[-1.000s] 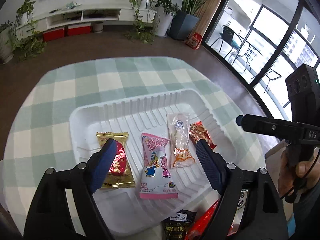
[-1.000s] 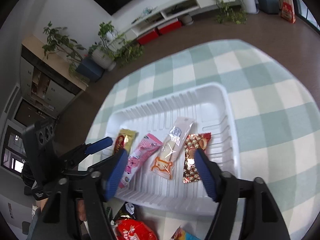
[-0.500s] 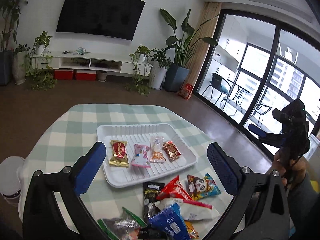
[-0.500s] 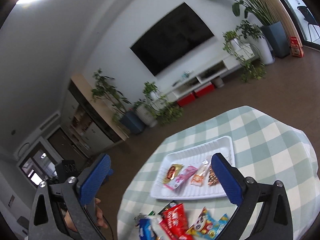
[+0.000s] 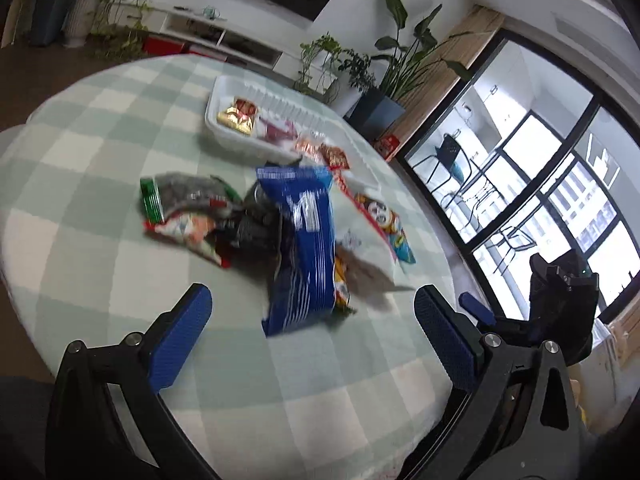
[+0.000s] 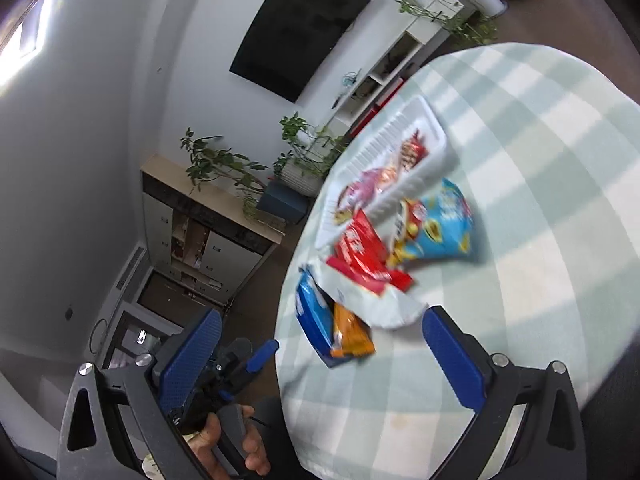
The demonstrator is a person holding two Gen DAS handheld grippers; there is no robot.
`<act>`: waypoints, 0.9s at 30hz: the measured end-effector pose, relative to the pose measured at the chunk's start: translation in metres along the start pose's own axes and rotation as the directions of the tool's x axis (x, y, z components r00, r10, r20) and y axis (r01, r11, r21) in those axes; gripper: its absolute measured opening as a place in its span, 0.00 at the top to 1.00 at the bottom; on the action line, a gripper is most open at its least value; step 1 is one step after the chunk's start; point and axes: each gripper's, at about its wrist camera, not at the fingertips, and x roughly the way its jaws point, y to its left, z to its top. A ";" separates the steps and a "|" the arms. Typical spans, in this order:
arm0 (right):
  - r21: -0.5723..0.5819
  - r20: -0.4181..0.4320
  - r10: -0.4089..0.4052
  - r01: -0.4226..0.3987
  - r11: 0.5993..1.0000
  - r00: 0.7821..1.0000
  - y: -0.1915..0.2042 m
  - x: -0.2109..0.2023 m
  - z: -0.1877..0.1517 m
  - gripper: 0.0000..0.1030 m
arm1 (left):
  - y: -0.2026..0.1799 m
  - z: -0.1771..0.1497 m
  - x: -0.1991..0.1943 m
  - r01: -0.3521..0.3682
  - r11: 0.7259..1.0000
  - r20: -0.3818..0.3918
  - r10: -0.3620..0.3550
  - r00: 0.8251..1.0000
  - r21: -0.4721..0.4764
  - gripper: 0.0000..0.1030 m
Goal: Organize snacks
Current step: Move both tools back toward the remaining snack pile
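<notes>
Covering the round table, a green checked cloth (image 5: 100, 280) carries a white tray (image 5: 224, 136) of snacks at its far side and a loose snack pile (image 5: 280, 232) nearer. Only the left view shows its green packet (image 5: 152, 200); only the right view, the orange one (image 6: 352, 336). Left gripper (image 5: 312, 344) and right gripper (image 6: 320, 360) gape wide, empty.

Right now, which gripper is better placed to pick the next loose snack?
Probably left: the left gripper, jaws open and empty, faces the blue packet head-on. The right gripper sees the pile off-centre.
</notes>
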 end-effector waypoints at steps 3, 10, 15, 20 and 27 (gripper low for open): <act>0.009 -0.036 -0.012 0.012 1.000 0.999 0.000 0.004 -0.006 0.00 | -0.002 -0.007 0.004 -0.003 1.000 -0.016 0.003 1.000 -0.025 0.00; -0.034 -0.155 -0.121 0.117 0.993 0.980 0.001 0.021 -0.018 0.00 | -0.010 -0.001 0.005 -0.040 0.999 -0.027 0.040 0.999 -0.002 0.00; -0.013 -0.187 -0.161 0.161 0.987 0.969 -0.004 0.026 -0.023 0.00 | -0.016 0.005 0.000 -0.042 0.999 -0.008 0.042 0.999 0.027 0.00; -0.037 -0.181 -0.187 0.183 0.982 0.966 -0.003 0.024 -0.024 0.00 | -0.022 0.010 0.005 -0.057 0.997 -0.011 0.057 0.998 0.056 0.01; -0.081 -0.168 -0.231 0.220 0.972 0.958 0.004 0.024 -0.025 0.02 | -0.039 0.026 0.030 -0.101 0.986 -0.035 0.106 0.994 0.134 0.30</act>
